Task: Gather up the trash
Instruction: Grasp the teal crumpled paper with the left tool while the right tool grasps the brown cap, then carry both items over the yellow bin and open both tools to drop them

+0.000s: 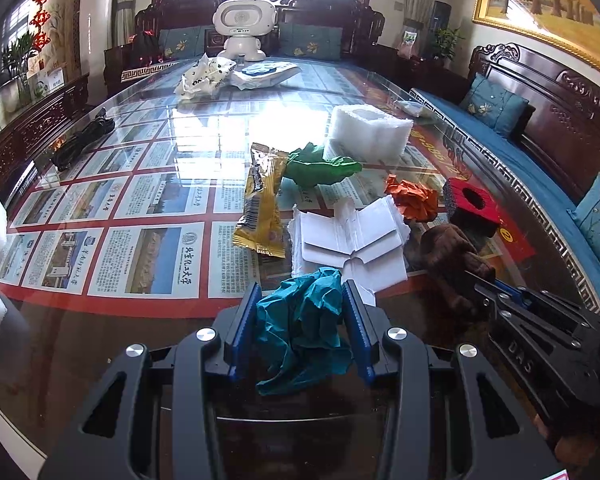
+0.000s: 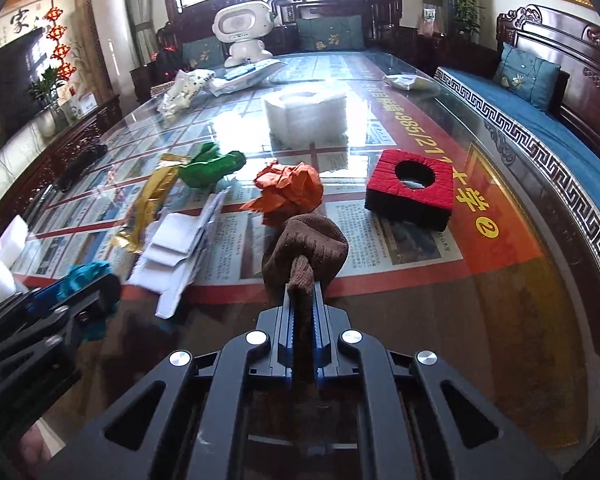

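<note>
A: Grippers?
B: Left gripper [image 1: 303,320] clamped on teal paper wad [image 1: 300,336], near table [image 1: 100,332] edge. Right gripper [image 2: 303,316] pinched tight on brown cloth [image 2: 304,248].
A: Loose on glass?
B: One green wad [image 1: 320,166], one orange wad [image 2: 290,190], one gold wrapper [image 1: 260,200], one white card stack [image 1: 352,236], one red block [image 2: 412,188], one foam roll [image 2: 306,114].

A long glass-topped table [image 2: 500,320] covers printed posters. Near the near edge lie folded white paper [image 1: 352,240], a yellow wrapper [image 1: 260,204], green paper [image 1: 320,166] and orange paper [image 2: 290,192]. A red foam block [image 2: 410,188] sits toward the right edge. A white foam roll [image 2: 306,118] stands mid-table. At the far end stand a white robot toy [image 2: 242,32] and plastic bags [image 1: 236,74]. A black cable [image 1: 82,142] lies by the left edge.
</note>
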`<action>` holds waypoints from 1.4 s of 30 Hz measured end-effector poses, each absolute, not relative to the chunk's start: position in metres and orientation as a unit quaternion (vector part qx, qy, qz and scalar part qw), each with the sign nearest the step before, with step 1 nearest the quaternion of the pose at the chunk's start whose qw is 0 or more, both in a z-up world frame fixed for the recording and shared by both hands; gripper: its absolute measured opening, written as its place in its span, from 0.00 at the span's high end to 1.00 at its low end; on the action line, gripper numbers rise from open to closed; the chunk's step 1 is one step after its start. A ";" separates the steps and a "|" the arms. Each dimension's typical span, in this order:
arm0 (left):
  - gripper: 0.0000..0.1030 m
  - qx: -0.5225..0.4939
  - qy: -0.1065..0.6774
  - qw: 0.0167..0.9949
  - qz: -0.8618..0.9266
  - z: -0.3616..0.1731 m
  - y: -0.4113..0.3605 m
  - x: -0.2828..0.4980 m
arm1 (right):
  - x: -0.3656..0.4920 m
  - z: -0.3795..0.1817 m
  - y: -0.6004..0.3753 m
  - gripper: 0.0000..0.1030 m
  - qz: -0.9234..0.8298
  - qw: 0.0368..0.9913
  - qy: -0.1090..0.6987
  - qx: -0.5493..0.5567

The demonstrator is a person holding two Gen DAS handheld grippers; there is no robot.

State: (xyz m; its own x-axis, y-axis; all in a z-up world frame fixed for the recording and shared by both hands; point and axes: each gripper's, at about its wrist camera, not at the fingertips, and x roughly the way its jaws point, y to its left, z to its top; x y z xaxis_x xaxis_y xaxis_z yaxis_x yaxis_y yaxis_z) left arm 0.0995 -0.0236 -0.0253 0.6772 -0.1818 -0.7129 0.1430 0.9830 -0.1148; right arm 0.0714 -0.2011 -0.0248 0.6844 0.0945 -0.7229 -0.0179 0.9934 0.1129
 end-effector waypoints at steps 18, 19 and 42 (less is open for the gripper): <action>0.59 -0.005 0.364 0.920 -0.146 0.013 -0.038 -0.005 | -0.065 0.032 -0.196 0.93 0.060 0.940 0.333 0.039; 0.59 -0.004 0.365 0.918 -0.152 0.013 -0.039 -0.013 | -0.072 0.032 -0.197 0.93 0.061 0.940 0.334 0.040; 0.59 0.043 0.431 0.873 -0.223 -0.068 -0.035 -0.159 | -0.235 -0.046 -0.188 0.51 0.021 0.911 0.411 0.021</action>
